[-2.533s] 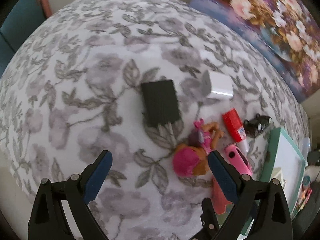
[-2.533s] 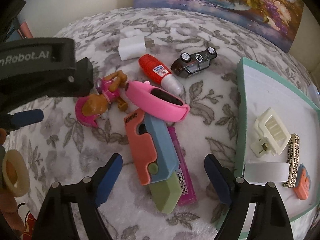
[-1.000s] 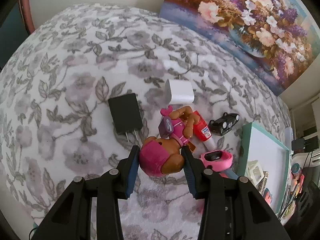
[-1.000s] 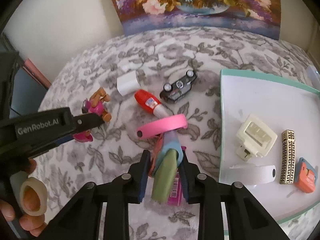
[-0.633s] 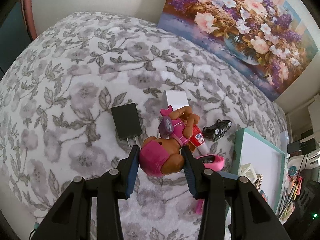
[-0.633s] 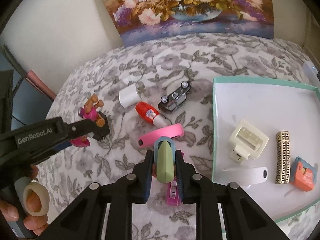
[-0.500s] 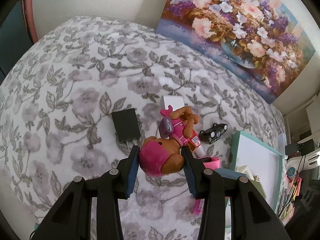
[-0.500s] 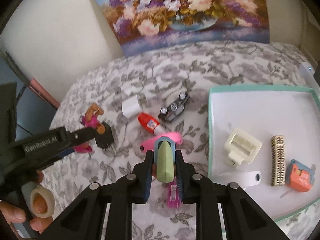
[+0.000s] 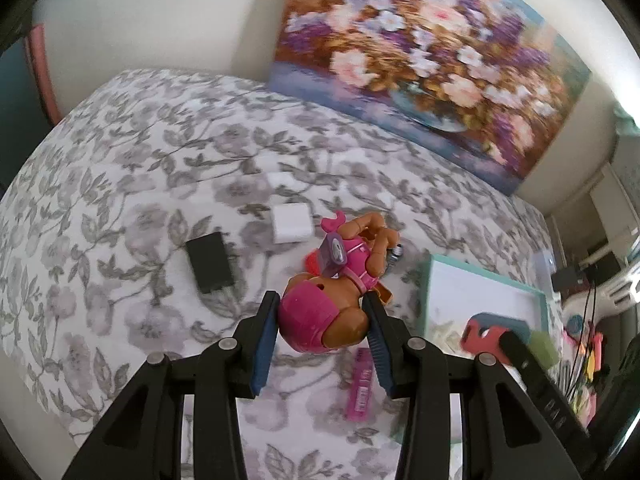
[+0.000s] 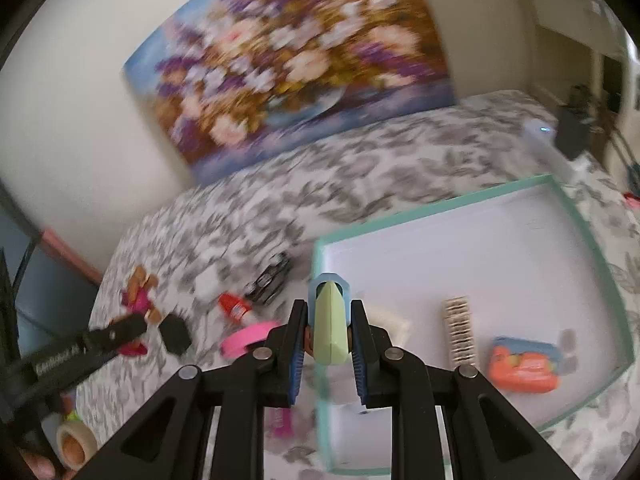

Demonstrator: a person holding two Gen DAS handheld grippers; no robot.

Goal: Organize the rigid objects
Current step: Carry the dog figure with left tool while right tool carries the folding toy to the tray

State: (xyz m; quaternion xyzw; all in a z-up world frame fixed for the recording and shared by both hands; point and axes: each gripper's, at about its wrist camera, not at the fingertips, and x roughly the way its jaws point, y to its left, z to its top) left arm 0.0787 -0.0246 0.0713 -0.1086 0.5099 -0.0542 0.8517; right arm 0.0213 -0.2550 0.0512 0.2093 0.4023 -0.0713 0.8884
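My left gripper (image 9: 322,316) is shut on a pink and brown toy dog figure (image 9: 332,304) and holds it above the floral cloth. My right gripper (image 10: 329,332) is shut on an orange, blue and green toy knife (image 10: 329,320) and holds it over the left rim of the teal-edged white tray (image 10: 440,204). The tray holds a gold comb (image 10: 458,332), an orange and blue item (image 10: 524,364) and a cream clip (image 10: 392,322). The right gripper with the knife also shows in the left wrist view (image 9: 504,332).
On the cloth lie a black charger (image 9: 210,262), a white cube (image 9: 290,222), a magenta lighter (image 9: 360,384), a red glue bottle (image 10: 236,308), a black toy car (image 10: 268,278) and a pink band (image 10: 248,336). A flower painting (image 9: 420,56) leans on the wall.
Both grippers closed on their objects and lifted them. The right gripper has carried the toy knife right, over the tray rim. The left gripper has risen higher with the toy dog.
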